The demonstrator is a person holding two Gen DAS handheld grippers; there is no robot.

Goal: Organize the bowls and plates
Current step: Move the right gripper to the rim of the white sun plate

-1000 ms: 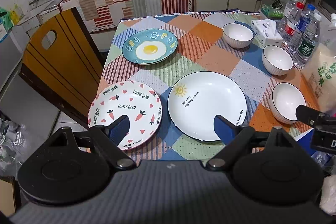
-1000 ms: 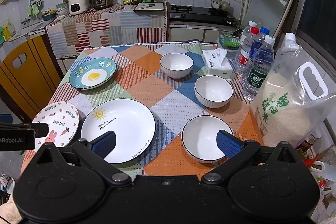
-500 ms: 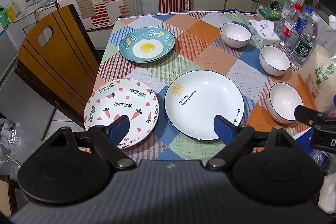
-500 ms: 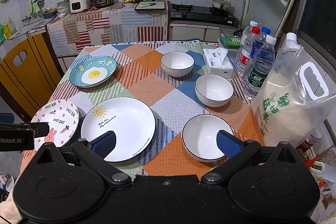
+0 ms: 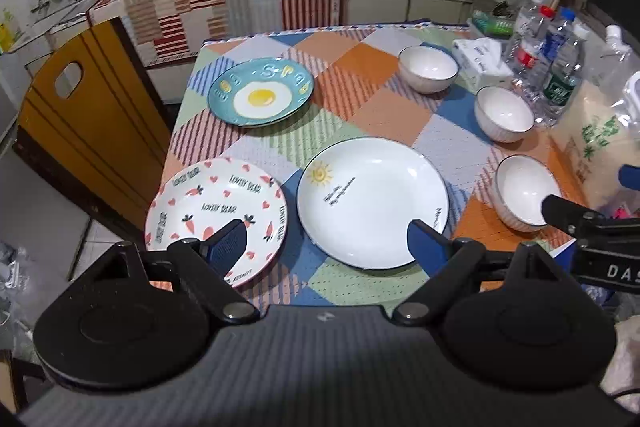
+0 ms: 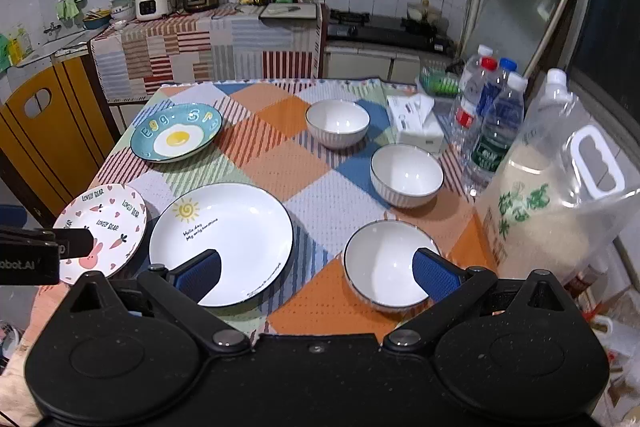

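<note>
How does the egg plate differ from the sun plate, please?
The egg plate is teal with a fried-egg picture and lettering; the sun plate is white with a small yellow sun and dark script. The egg plate looks smaller. It lies at the table's far left, the sun plate nearer the claws. Both are round, empty and flat on the cloth.

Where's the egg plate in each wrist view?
Left wrist: egg plate sits upper left of centre, beyond the pink plate.
Right wrist: egg plate at the left, far side of the table.
Shared landmark: the big white plate, nearer than it in both.
</note>
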